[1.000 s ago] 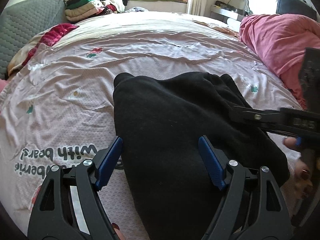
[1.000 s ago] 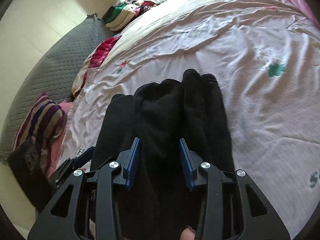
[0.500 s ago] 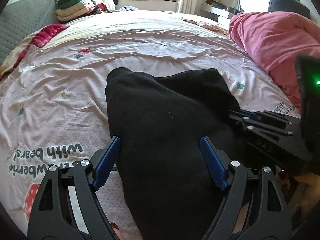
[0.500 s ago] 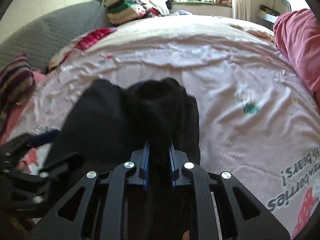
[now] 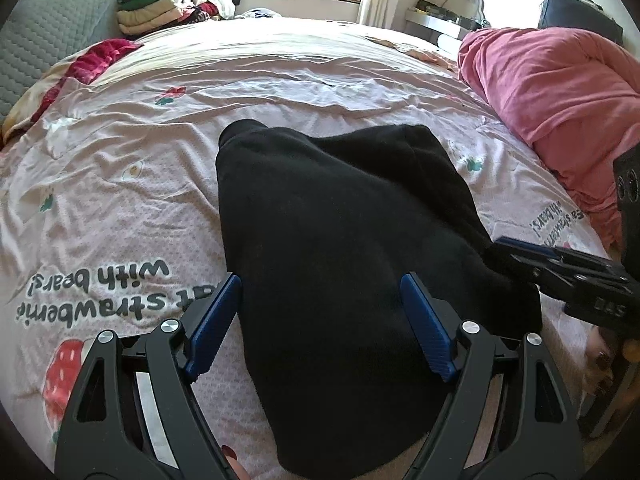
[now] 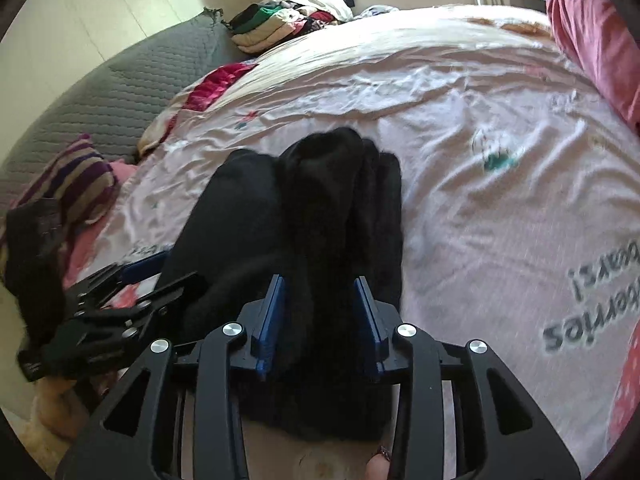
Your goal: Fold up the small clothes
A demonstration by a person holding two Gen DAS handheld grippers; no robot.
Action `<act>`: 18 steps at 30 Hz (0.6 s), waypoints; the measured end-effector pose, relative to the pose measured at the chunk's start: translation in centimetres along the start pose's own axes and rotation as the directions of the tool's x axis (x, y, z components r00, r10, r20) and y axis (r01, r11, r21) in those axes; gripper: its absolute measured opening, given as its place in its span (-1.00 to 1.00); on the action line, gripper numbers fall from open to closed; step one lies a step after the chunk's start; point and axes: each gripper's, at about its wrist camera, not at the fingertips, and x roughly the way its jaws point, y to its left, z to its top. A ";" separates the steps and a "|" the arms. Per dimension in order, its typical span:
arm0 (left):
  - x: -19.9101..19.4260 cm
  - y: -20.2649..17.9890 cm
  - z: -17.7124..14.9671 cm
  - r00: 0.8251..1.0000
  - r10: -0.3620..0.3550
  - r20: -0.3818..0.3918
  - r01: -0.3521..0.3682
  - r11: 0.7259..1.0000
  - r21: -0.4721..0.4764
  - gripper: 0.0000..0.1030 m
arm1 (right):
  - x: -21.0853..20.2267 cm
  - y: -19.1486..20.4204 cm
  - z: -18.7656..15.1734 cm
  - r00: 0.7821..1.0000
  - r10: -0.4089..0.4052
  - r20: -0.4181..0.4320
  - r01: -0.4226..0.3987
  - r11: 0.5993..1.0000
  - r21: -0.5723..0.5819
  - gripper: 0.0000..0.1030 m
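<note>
A black garment point(image 5: 332, 248) lies folded on the pink printed bedsheet point(image 5: 120, 184), near the front edge of the bed. My left gripper point(image 5: 320, 320) is open, its blue pads point(image 5: 214, 322) on either side of the garment's near end. My right gripper point(image 6: 318, 314) stands part open with a thick fold of the black garment point(image 6: 320, 208) between its pads point(image 6: 270, 316). The right gripper also shows in the left wrist view point(image 5: 560, 270), at the garment's right edge. The left gripper shows in the right wrist view point(image 6: 120, 300), at the left.
A pink blanket heap point(image 5: 560, 96) lies on the right of the bed. A stack of folded clothes point(image 5: 160, 12) sits at the far left corner, next to a grey quilted headboard point(image 6: 120, 92). A striped pillow point(image 6: 76, 176) lies at the left.
My right gripper was shut tight on the garment's fold half a second ago; now its jaws have spread apart around the fold. The left gripper has stayed open over the garment.
</note>
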 end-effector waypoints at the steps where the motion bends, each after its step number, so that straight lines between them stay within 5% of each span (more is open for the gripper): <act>1: -0.1 -0.1 -0.2 1.000 0.003 -0.002 -0.003 1.000 0.001 0.43 | -0.2 -0.1 -0.2 1.000 0.019 -0.002 -0.019 1.000 0.008 -0.32; 11: -0.5 -0.2 -1.3 1.000 0.009 -0.014 -0.010 1.000 -0.018 0.43 | -0.4 0.0 -1.6 0.998 0.055 -0.029 -0.055 0.998 0.018 -0.32; 15: -0.6 -0.4 -1.3 1.000 0.013 -0.018 -0.013 1.000 -0.022 0.43 | 0.3 0.3 -1.7 0.997 0.065 -0.045 -0.064 0.998 0.005 -0.60; 18: -0.6 -0.4 -1.4 1.000 0.015 -0.019 -0.016 1.000 -0.022 0.43 | 0.4 0.8 -1.7 0.998 0.040 -0.043 -0.041 0.999 -0.019 -0.64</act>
